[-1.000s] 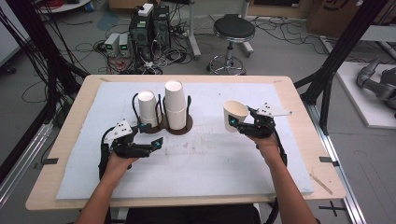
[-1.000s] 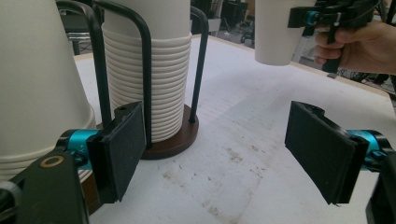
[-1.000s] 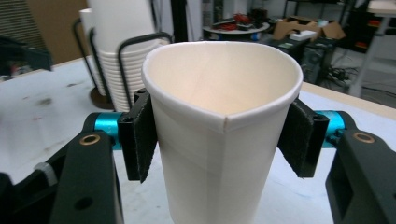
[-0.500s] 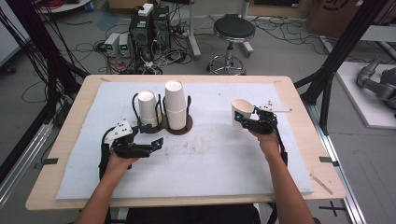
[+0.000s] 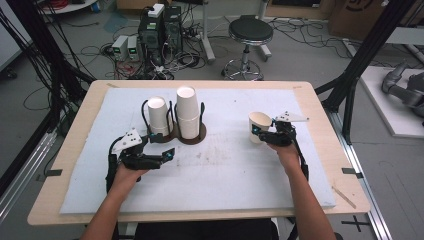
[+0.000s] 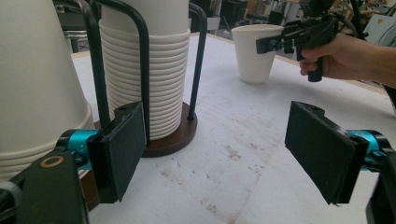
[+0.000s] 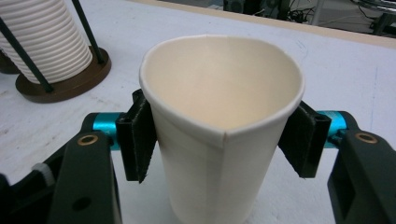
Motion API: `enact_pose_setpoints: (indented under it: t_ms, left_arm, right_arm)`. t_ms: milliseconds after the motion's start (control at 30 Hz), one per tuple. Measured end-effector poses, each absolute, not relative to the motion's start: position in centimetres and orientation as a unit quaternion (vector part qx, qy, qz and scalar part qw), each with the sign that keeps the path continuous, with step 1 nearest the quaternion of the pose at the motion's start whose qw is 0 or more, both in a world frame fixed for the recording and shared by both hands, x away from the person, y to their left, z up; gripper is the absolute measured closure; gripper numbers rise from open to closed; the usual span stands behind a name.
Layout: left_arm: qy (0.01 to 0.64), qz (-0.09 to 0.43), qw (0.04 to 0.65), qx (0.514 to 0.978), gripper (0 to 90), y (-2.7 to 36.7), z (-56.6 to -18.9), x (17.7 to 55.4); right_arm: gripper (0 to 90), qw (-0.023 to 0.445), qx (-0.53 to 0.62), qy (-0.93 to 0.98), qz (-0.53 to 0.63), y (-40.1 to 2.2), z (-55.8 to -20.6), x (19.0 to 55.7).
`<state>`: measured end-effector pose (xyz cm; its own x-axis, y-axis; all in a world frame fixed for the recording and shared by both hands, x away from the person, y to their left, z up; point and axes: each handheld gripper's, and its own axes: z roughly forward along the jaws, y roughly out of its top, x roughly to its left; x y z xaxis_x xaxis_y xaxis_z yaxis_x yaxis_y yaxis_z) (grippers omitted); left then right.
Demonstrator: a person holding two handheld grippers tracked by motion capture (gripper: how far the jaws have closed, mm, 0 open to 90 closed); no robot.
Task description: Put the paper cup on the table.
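Setting: cables, computer boxes [image 5: 159, 27] and a round black stool [image 5: 247, 31] are seen on the grey workshop floor beyond a wooden table [image 5: 320, 112] that is covered by a pale blue mat [image 5: 225, 175]
Landmark: a dark brown cup rack [image 5: 192, 136] with black wire posts is placed at the far left of the mat's middle; two upside-down stacks of white paper cups are kept on it, a taller stack [image 5: 187, 112] and a shorter stack [image 5: 158, 116] at its left
Paper cup: a single white paper cup [image 5: 259, 126] is held upright, mouth up, well to the right of the cup rack; in the left gripper view the cup [image 6: 254, 53] is seen with its base down at the mat, though whether contact is made cannot be told
Right gripper: the right gripper [image 5: 263, 133] is clamped on the paper cup [image 7: 219, 126]; both black pads are pressed against the cup's sides just below the rim, which is squeezed slightly out of round
Left gripper: the left gripper [image 5: 167, 155] is held low over the mat, just in front of the cup rack on the person's side; its jaws are spread wide apart with nothing between them
Left gripper view: the ribbed taller stack [image 6: 147, 70] and the rack's round base [image 6: 173, 140] are shown close behind the gripper's left pad
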<state>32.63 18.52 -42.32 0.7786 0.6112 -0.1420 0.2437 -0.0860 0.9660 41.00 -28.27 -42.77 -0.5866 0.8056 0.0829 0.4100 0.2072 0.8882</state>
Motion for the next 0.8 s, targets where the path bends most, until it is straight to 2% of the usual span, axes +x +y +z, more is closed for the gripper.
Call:
enact_pose_setpoints:
  t_ms: [667, 800]
  left_arm:
    - [0.296, 0.146, 0.607, 0.723, 20.5, 18.5, -42.4, 32.7]
    - [0.296, 0.146, 0.607, 0.723, 20.5, 18.4, -42.5, 32.7]
  right_arm:
    - [22.2, 0.188, 0.398, 0.75, 0.493, -30.1, -43.3, 39.5]
    - [22.2, 0.186, 0.394, 0.753, 0.493, -30.3, -43.2, 39.2]
